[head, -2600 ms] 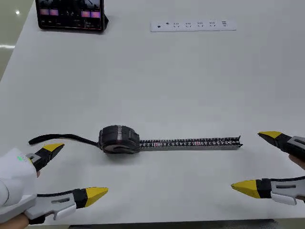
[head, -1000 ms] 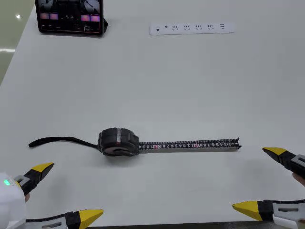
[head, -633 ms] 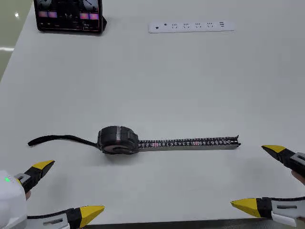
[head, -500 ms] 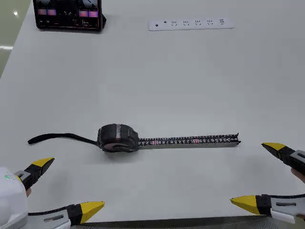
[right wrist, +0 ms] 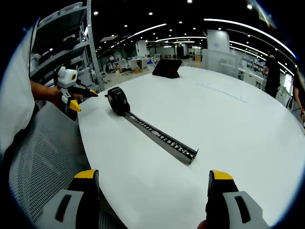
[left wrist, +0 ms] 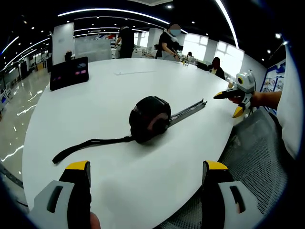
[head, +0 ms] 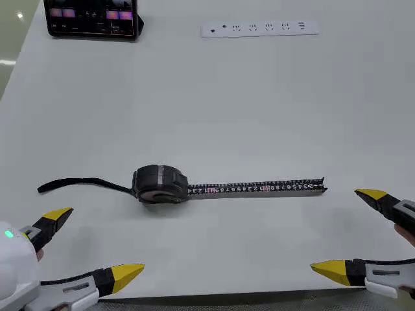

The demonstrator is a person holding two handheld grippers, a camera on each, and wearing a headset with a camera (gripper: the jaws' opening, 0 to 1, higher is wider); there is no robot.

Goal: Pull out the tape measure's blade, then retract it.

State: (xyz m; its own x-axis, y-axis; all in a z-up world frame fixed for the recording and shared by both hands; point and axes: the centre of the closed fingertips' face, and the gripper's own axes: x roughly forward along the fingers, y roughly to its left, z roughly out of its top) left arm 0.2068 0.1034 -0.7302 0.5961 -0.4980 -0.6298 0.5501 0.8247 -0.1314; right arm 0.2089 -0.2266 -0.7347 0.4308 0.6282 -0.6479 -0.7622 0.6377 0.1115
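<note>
White surface (head: 227, 97) spreads wide under the office lights. Left gripper (head: 100, 241) and right gripper (head: 338, 229) hover at its near edge, each with jaws spread apart and holding nothing. A tablet (head: 91, 16) and a power strip (head: 259, 28) sit at the far side. The tape measure (head: 159, 184) lies between the grippers, touching neither, its blade (head: 256, 188) drawn out toward the right gripper and its strap (head: 78, 184) trailing left.

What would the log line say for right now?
tape measure: on table, blade out | left gripper: open, empty | right gripper: open, empty
</note>
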